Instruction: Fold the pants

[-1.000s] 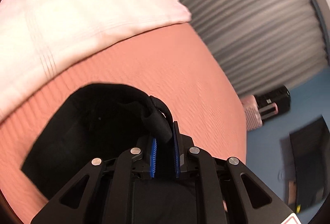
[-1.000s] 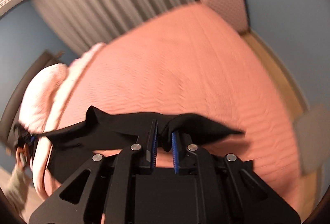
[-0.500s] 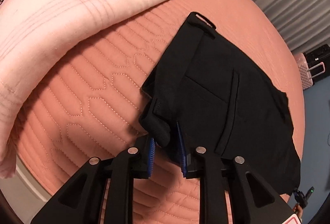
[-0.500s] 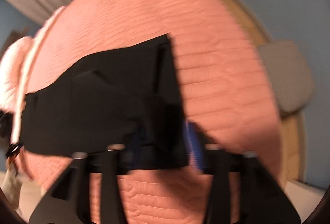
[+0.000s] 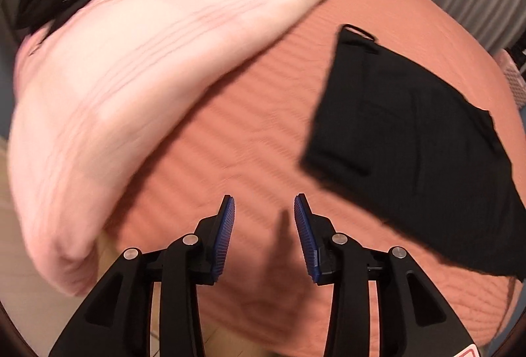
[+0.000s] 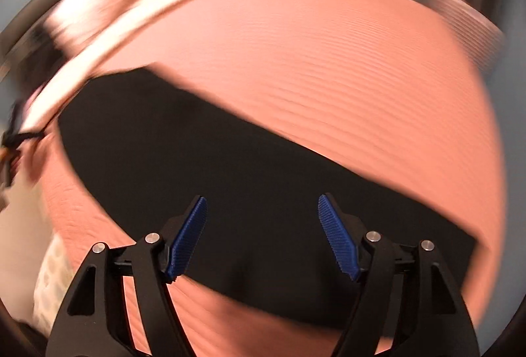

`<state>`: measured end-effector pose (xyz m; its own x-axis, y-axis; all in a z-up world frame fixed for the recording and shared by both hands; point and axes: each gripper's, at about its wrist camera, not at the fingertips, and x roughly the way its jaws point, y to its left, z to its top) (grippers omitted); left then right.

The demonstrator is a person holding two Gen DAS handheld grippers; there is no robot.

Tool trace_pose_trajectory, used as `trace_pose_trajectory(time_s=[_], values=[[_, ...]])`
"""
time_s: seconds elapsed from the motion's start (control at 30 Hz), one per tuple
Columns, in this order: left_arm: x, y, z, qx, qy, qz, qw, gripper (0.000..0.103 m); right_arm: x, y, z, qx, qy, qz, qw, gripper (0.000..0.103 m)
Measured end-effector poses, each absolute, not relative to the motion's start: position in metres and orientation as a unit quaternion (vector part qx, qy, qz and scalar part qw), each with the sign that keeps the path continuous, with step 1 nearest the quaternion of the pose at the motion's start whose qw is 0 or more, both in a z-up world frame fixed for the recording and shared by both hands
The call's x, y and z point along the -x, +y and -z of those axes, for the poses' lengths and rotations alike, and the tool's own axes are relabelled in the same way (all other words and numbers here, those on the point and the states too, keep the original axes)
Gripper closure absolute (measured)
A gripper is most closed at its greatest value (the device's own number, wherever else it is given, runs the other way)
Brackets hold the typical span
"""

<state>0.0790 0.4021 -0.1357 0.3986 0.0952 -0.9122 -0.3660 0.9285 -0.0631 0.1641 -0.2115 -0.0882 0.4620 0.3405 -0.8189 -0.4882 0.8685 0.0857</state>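
Left wrist: left gripper (image 5: 264,202) opening, empty

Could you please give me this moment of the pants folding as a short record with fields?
surface: salmon quilted bedspread
pants: black pants lying flat and folded on the bedspread, held by neither gripper
left gripper: left gripper jaws opening, nothing between them, beside the pants
right gripper: right gripper open above the pants, pads not pressing the cloth
other bedding: pale pink blanket at the bed's far end
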Motion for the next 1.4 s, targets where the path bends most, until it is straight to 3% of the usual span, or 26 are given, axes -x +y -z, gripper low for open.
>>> trace_pose_trajectory(time_s=[0.07,0.1,0.17,0.27,0.3,0.33,0.4,0.53,0.63,0.7,0.8,0.87,0.93,1.0,1.17,1.23,1.4], values=[[-0.068,0.397,0.126,0.118,0.509,-0.159,0.838,0.066,-0.201,-0.13,0.098,0.104,0.457,-0.298,0.832,0.035],[-0.067,0.392,0.121,0.105,0.501,-0.167,0.842,0.066,-0.21,-0.099,0.101,0.12,0.454,-0.312,0.826,0.043],[-0.067,0.372,0.106,0.071,0.478,-0.18,0.857,0.064,-0.243,-0.041,0.112,0.155,0.453,-0.319,0.818,0.047],[-0.074,0.343,0.09,0.042,0.447,-0.18,0.875,0.048,-0.28,0.011,0.131,0.175,0.47,-0.315,0.806,0.051],[-0.078,0.333,0.087,0.042,0.439,-0.168,0.881,0.048,-0.291,0.022,0.139,0.183,0.479,-0.309,0.801,0.056],[-0.082,0.325,0.085,0.046,0.433,-0.156,0.887,0.048,-0.302,0.033,0.146,0.189,0.488,-0.305,0.796,0.069],[-0.095,0.305,0.084,0.039,0.422,-0.141,0.895,0.048,-0.312,0.041,0.157,0.193,0.495,-0.297,0.793,0.083],[-0.116,0.278,0.086,-0.003,0.404,-0.133,0.905,0.048,-0.328,0.03,0.146,0.149,0.489,-0.284,0.811,0.094],[-0.138,0.269,0.094,-0.008,0.409,-0.124,0.904,0.048,-0.347,0.022,0.163,0.109,0.529,-0.287,0.791,0.09],[-0.155,0.269,0.105,-0.006,0.415,-0.123,0.901,0.048,-0.337,0.016,0.142,0.099,0.501,-0.283,0.812,0.083],[-0.177,0.278,0.126,-0.019,0.434,-0.13,0.891,0.048,-0.296,-0.007,0.103,0.051,0.429,-0.288,0.855,0.083],[-0.194,0.288,0.146,-0.037,0.457,-0.146,0.876,0.048,-0.269,-0.015,0.104,0.051,0.428,-0.297,0.852,0.083],[-0.209,0.3,0.161,-0.055,0.465,-0.15,0.871,0.043,-0.242,-0.026,0.12,0.071,0.442,-0.288,0.846,0.083],[-0.219,0.306,0.16,-0.07,0.457,-0.163,0.872,0.025,-0.21,-0.05,0.139,0.082,0.457,-0.26,0.847,0.083],[-0.248,0.325,0.155,-0.086,0.469,-0.199,0.856,0.028,-0.146,-0.149,0.158,0.058,0.482,-0.176,0.856,0.085],[-0.246,0.316,0.138,-0.1,0.452,-0.217,0.859,0.041,-0.135,-0.195,0.174,0.079,0.508,-0.116,0.85,0.085],[-0.214,0.238,0.074,-0.15,0.379,-0.189,0.893,0.039,-0.089,-0.351,0.15,-0.045,0.491,0.027,0.869,0.081]])
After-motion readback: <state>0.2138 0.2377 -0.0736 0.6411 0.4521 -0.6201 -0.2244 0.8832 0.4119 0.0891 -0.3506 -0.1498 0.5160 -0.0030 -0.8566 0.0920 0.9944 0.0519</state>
